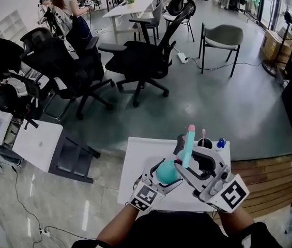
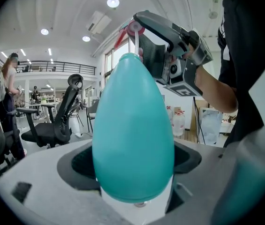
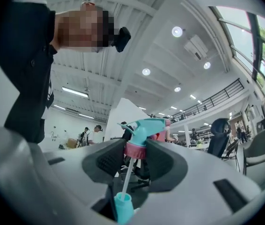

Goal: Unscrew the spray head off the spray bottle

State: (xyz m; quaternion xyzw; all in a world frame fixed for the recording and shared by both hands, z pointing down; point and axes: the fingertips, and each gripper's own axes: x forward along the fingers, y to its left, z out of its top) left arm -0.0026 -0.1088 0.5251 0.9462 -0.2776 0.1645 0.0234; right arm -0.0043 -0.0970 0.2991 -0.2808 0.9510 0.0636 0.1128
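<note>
- Past the table's far edge: wide grey floor, open & bare for a good stretch. Black office chairs cluster further back w/ a grey chair to their right, all well apart from the work.
- White table sits right below the person. Its top is mostly bare on the left side, and both grippers are held up over the near & right part.
- White side cabinet stands off the table's left edge w/ a strip of floor between. Wooden decking runs along the right edge.
- Left gripper is clenched on the spray bottle, pads on both flanks of the teal body, neck pointing toward the other gripper.
- Right gripper is grasping the spray head by its pink collar, one pad each side.
- Head is off: the collar sits clear of the bottle neck. Only the thin white dip tube bridges the two, its lower end in the neck.
- Small stuff at the table's far right edge: black cup & blue item, just beyond the nozzle and near the grippers. Too small to ID.
</note>
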